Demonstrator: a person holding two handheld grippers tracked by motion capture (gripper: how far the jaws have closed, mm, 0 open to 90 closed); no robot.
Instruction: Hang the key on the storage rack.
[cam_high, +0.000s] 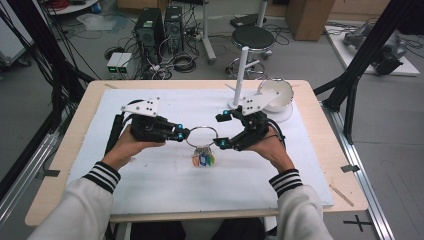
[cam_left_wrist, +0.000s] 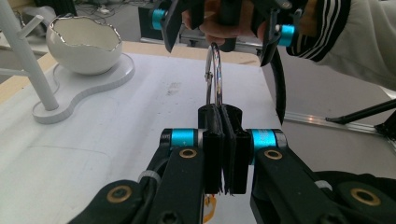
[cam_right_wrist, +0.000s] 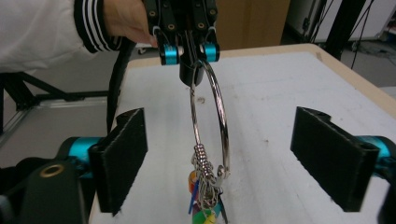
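A large metal key ring (cam_high: 202, 135) hangs just above the white mat, with a bunch of coloured tags and keys (cam_high: 202, 159) dangling from its bottom. My left gripper (cam_high: 186, 134) is shut on the ring's left side; in the left gripper view the jaws of the left gripper (cam_left_wrist: 220, 112) pinch the ring (cam_left_wrist: 215, 70) edge-on. My right gripper (cam_high: 222, 130) stands open at the ring's right side. In the right gripper view the ring (cam_right_wrist: 224, 126) and tags (cam_right_wrist: 203, 214) hang between the wide-apart pads of the right gripper (cam_right_wrist: 219, 116), touching neither.
A white egg-shaped bowl (cam_high: 275, 95) sits on a white base with an upright post (cam_high: 241, 75) at the back right of the mat (cam_high: 150, 175). The wooden table edge (cam_high: 330, 150) runs along the right. A stool and computers stand on the floor behind.
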